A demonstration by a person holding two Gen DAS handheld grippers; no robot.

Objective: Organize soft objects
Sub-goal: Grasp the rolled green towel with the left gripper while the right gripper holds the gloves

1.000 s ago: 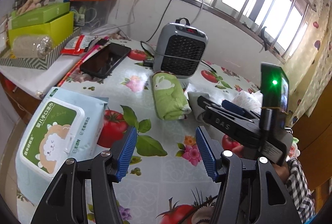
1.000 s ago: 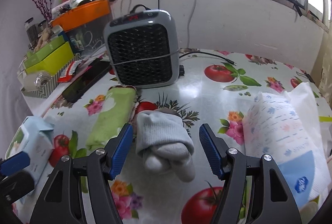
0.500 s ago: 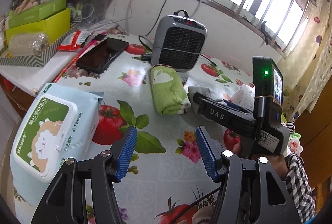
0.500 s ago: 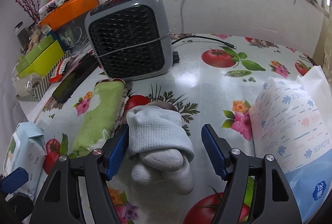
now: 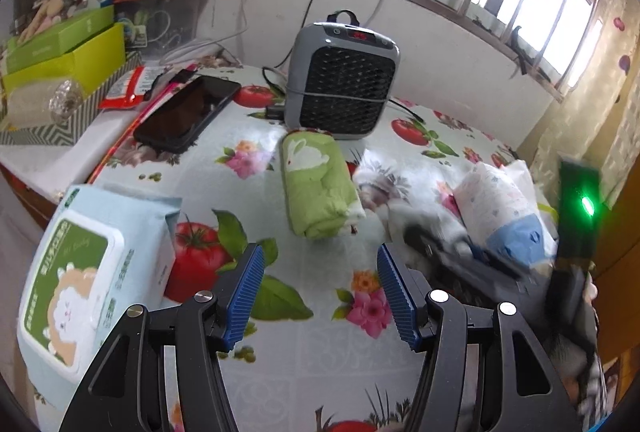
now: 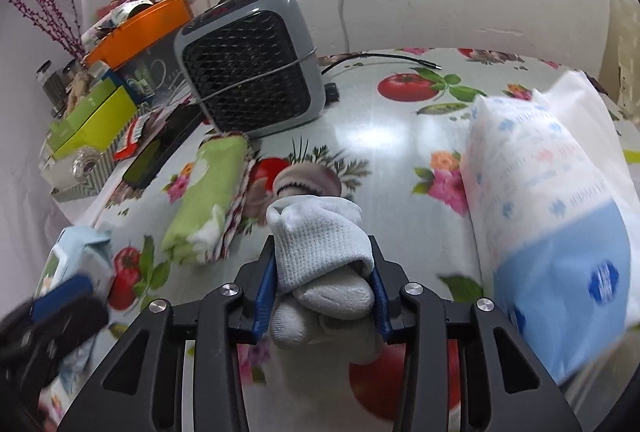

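grey-white rolled sock bundle (image 6: 320,252) sits btwn the blue pads (image 6: 265,284) of the right hand-held gripper (image 6: 322,286); jaws closing on it, pads already against both flanks of the roll. bundle looks to rest on the flowered oilcloth tabletop (image 6: 384,136), just beside the folded green cloth (image 6: 208,204) and near the white/blue tissue pack (image 6: 548,208) on its other side.

left hand-held gripper (image 5: 320,292): jaws spread, nothing btwn them, over bare tabletop (image 5: 224,188) w/ the wet-wipe pack (image 5: 84,280) off to one side and the green cloth (image 5: 318,188) ahead. right tool is partly in that view but smeared, so no detail from it.

risks (judgement, not observed):
- grip is on the outer cuff layer; inner toe ends hang loose below the pads, so on lifting the roll may unfurl or slide out.
- soft knit compresses; if squeeze stops early, bundle could sag and drag on the oilcloth.
- green cloth lies close; a sideways carry could snag its edge and pull it askew.
- heater (image 6: 252,60) and its cable stand behind; a forward swing risks a knock.

pose: both tools pitched down toward the tabletop at a moderate slant, right one centred over the sock, left one idle, apart.
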